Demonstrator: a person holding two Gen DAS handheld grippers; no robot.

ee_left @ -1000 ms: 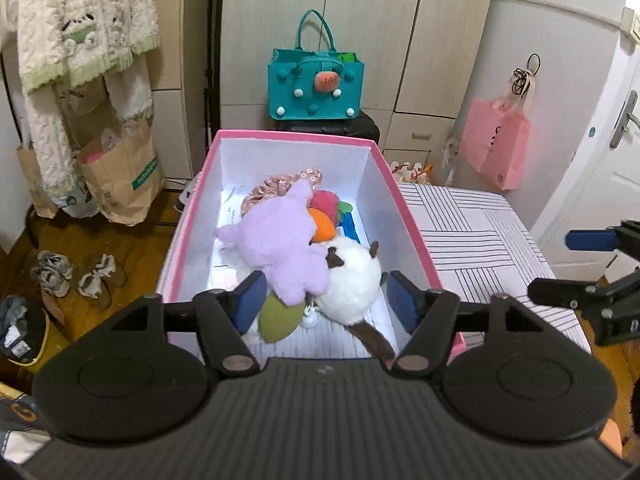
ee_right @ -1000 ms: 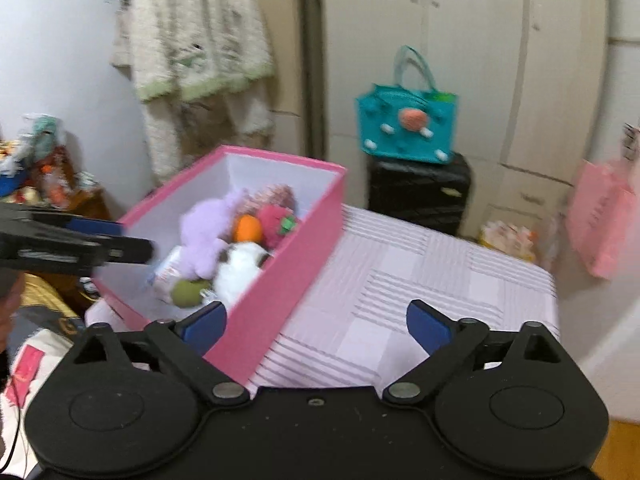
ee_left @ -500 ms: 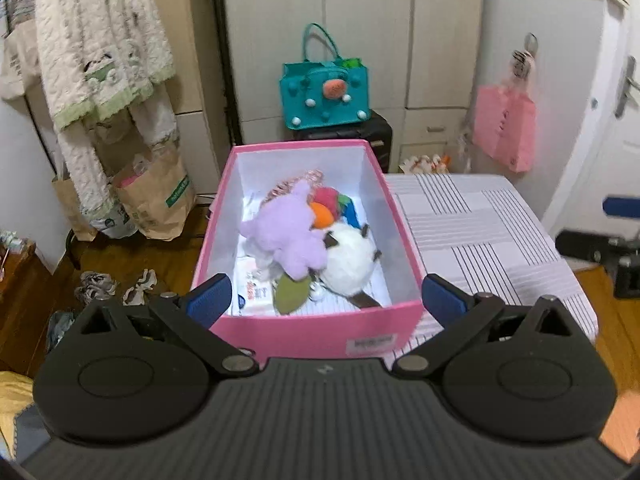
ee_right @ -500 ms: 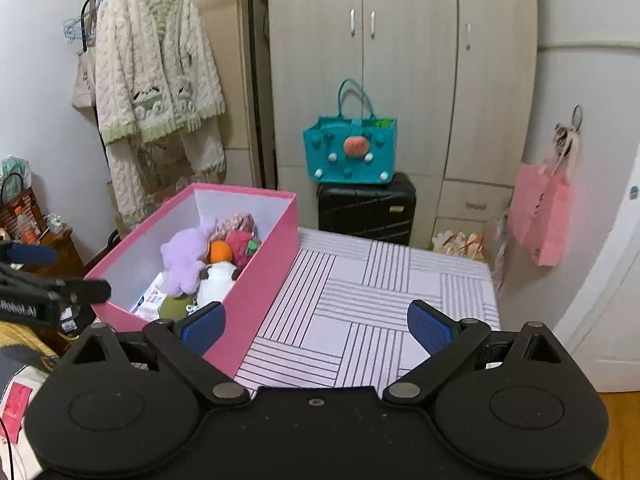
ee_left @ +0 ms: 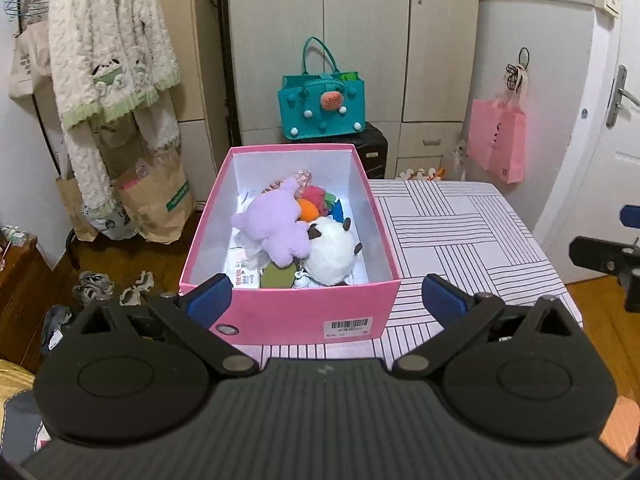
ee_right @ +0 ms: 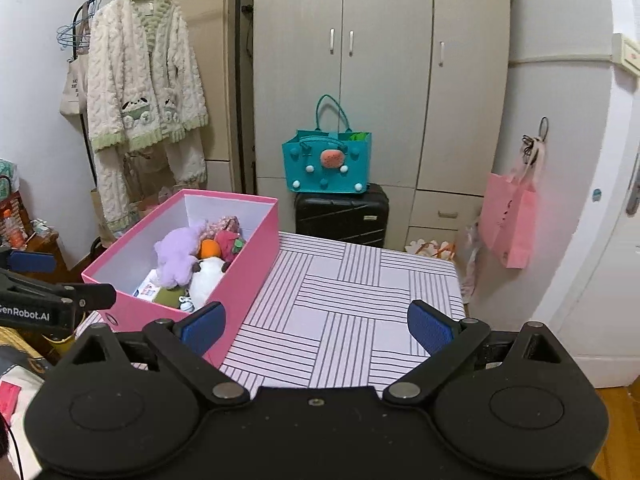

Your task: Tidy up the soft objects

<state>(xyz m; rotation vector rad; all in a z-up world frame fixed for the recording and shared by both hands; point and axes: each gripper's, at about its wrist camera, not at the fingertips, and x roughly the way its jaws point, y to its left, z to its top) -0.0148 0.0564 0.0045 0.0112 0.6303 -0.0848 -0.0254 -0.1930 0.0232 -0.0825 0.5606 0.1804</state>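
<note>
Clothing hangs at the far left: a cream cardigan [ee_left: 112,56] on a rail, with paper bags [ee_left: 156,200] on the floor beneath it. To the right, a pink box [ee_left: 288,312] sits on the left part of a striped table [ee_left: 452,240]. Inside it lie the soft toys: a purple plush [ee_left: 276,220] on top, a white plush [ee_left: 332,252] just beside it, an orange and red toy [ee_left: 314,202] behind them, and a green piece [ee_left: 278,278] at the near end. Behind the box, a teal bag [ee_left: 322,106] stands on a black suitcase [ee_left: 374,150]; further right, a pink bag [ee_left: 498,144] hangs on the wall.

A second ago the left gripper [ee_left: 326,300] hung over the box with its pads partly closed above the toys. Now it sits back from the box's near end, jaws spread fully wide, holding nothing. The right gripper [ee_right: 316,322] has also drawn back; it stands over the bare table right of the box, jaws wide apart and empty as before. The toys lie as they did.
</note>
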